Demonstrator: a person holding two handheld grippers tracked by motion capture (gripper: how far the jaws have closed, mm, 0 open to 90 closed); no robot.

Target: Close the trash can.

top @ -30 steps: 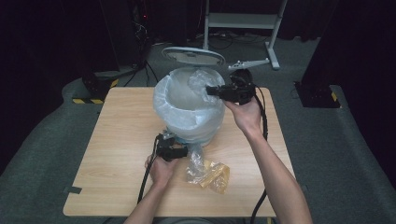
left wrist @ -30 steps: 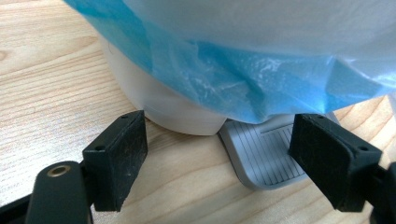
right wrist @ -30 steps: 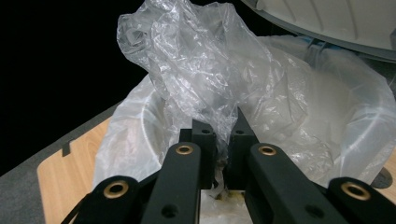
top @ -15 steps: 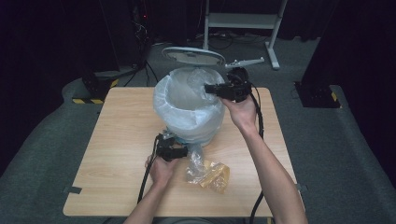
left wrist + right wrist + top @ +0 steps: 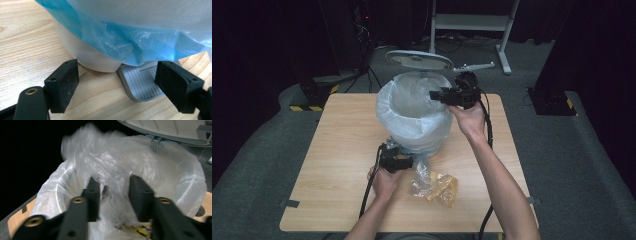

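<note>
A white pedal bin (image 5: 417,131) lined with a pale blue bag (image 5: 130,42) stands mid-table, its lid (image 5: 419,60) raised. Over the bin's right rim, my right gripper (image 5: 434,95) points into the opening. Its jaws have just been opening, and a crumpled clear plastic piece (image 5: 112,170) hangs blurred between them, not pinched by the pads. My left gripper (image 5: 409,162) lies low on the table at the bin's front. It stands open, with the grey ribbed pedal (image 5: 142,82) and the bin's base (image 5: 95,60) just ahead of its pads.
Clear and yellowish wrappers (image 5: 437,185) lie on the wooden table (image 5: 337,150) in front of the bin, right of my left hand. Cables trail from both grippers toward the near edge. Dark floor and a metal stand (image 5: 472,22) lie beyond.
The right hand has barely shifted over the bin's rim. The left hand and the wrappers on the table have stayed where they were.
</note>
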